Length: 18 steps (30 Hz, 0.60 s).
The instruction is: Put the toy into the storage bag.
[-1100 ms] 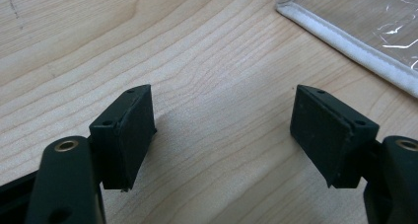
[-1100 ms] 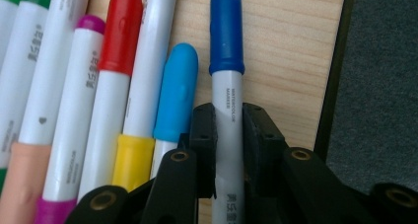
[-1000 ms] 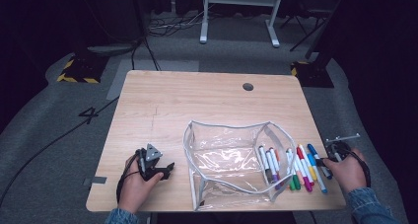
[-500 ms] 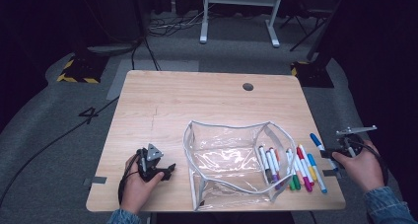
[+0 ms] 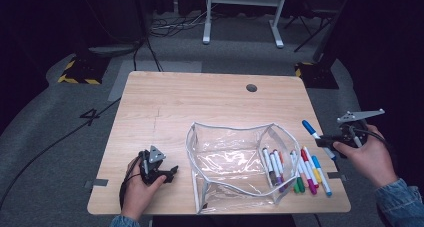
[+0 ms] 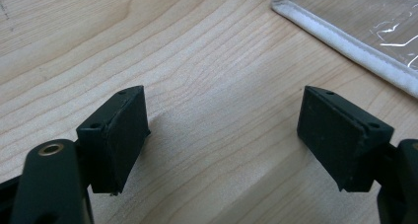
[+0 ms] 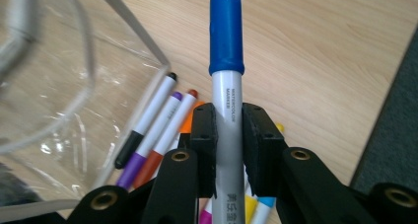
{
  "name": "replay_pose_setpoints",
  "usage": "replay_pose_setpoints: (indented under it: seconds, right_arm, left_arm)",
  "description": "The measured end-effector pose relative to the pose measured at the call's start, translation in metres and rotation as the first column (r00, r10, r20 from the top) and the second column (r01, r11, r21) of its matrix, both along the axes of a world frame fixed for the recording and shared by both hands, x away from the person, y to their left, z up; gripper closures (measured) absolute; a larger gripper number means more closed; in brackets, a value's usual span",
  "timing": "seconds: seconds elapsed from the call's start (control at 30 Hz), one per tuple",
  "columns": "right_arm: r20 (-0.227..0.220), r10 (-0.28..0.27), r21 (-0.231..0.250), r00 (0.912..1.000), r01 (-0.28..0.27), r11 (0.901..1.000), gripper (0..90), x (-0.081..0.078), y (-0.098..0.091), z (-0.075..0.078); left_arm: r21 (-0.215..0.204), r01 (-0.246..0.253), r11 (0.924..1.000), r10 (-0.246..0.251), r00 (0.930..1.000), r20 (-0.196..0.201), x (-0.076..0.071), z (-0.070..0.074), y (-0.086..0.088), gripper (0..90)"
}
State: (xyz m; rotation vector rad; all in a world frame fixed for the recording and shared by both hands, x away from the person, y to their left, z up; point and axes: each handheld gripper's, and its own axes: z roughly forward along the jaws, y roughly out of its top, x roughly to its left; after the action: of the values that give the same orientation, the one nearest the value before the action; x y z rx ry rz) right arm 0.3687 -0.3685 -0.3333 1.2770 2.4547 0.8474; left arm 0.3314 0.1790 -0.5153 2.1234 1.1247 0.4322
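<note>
My right gripper is shut on a blue-capped marker, held in the air off the table's right side, cap pointing toward the pouch. A clear plastic pouch with a white zip rim stands open at the front middle. Several coloured markers lie in a row beside its right wall. My left gripper rests on the wood left of the pouch; its jaws have just been opening and stand open with nothing between them. The pouch rim lies ahead of it.
The wooden table has a round cable hole near its far edge. Grey floor with cables and a white desk frame lie beyond. The table's right edge runs just under my right hand.
My right gripper has lifted the blue marker out of the row and carried it up and to the right. The left hand has stayed in place.
</note>
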Motion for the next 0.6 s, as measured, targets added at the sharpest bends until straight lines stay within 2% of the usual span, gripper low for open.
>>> replay_pose_setpoints:
  seconds: [0.07,0.13,0.17,0.27,0.4,0.6]
  right_arm:
    - [0.002,0.012,0.002,0.9999,-0.012,0.9999,77.0,0.000,0.003,0.003]
    - [0.019,0.053,-0.003,0.9984,-0.053,0.9986,77.0,-0.001,0.015,0.013]
    - [0.033,0.082,-0.007,0.9961,-0.082,0.9966,77.0,-0.003,0.024,0.021]
    - [0.040,0.119,-0.004,0.9920,-0.119,0.9928,77.0,-0.007,0.036,0.031]
    - [0.049,0.161,0.006,0.9857,-0.162,0.9868,77.0,-0.010,0.049,0.040]
    - [0.061,0.250,0.007,0.9664,-0.251,0.9681,77.0,-0.020,0.077,0.056]
  left_arm:
    - [0.001,0.000,1.0000,0.000,1.0000,0.001,0.000,0.000,0.000,20.1]
    - [0.000,0.001,1.0000,-0.001,1.0000,0.000,0.000,0.000,0.000,20.1]
    - [0.000,0.000,1.0000,0.000,1.0000,0.000,0.000,0.000,0.000,20.0]
    - [0.000,0.000,1.0000,0.000,1.0000,0.000,0.000,0.000,0.000,20.0]
    - [-0.003,-0.001,1.0000,0.001,1.0000,0.000,0.000,0.000,0.000,19.9]
    - [0.001,0.000,1.0000,0.000,1.0000,0.000,0.001,0.000,0.000,19.9]
